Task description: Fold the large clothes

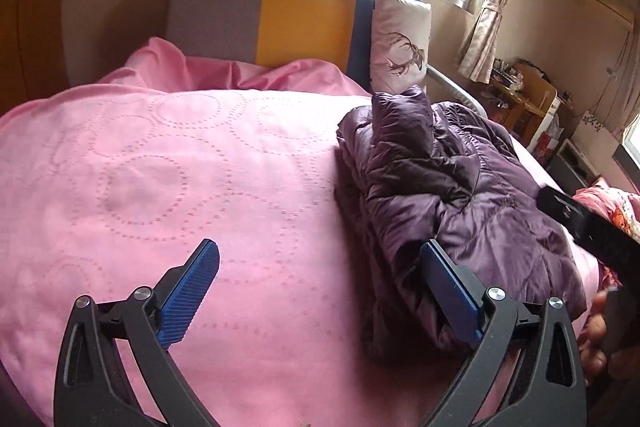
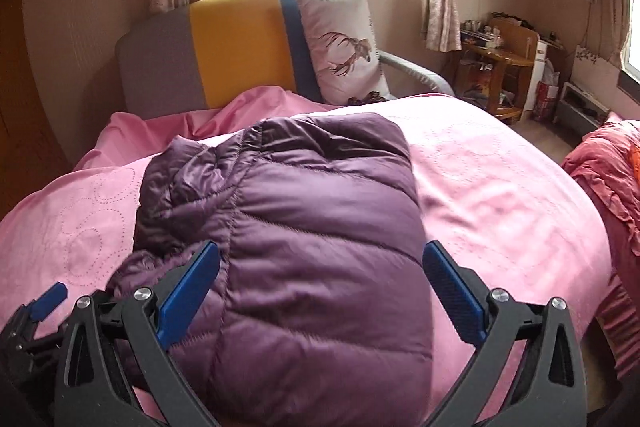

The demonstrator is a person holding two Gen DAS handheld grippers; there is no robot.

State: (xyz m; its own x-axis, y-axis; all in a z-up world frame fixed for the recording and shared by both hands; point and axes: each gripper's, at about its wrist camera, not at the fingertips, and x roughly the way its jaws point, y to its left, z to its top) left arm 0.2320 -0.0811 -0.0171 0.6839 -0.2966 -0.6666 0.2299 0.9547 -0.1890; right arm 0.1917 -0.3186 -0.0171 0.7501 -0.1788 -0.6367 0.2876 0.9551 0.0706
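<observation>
Purple and puffy, the big jacket [image 1: 448, 195] lies on the pink bed cover [image 1: 160, 167] in my left wrist view. It sits toward the right edge of the bed, bunched in soft folds, with its collar end poking up toward the headboard [image 1: 280, 15]. My left claw [image 1: 320, 259] is spread wide with nothing in it. Its left blue finger [image 1: 192, 291] hangs over bare pink cover. Its right blue finger [image 1: 452, 291] is just beside the jacket's near edge; I cannot tell if it touches. A white pillow [image 1: 400, 39] with a deer picture leans on the headboard. My right claw's black body [image 1: 592, 231] shows at the right edge.

In my right wrist view, the jacket [image 2: 312, 227] looks neater, folded into a fat block in the middle of the bed cover [image 2: 500, 187]. My right claw [image 2: 322, 259] is wide apart too, holding nothing, with one blue finger [image 2: 188, 295] over the jacket's left side and the other just past its right edge. My left claw [image 2: 36, 311] peeks in at the bottom left corner. A red blanket [image 2: 608, 179] lies at the right edge.
</observation>
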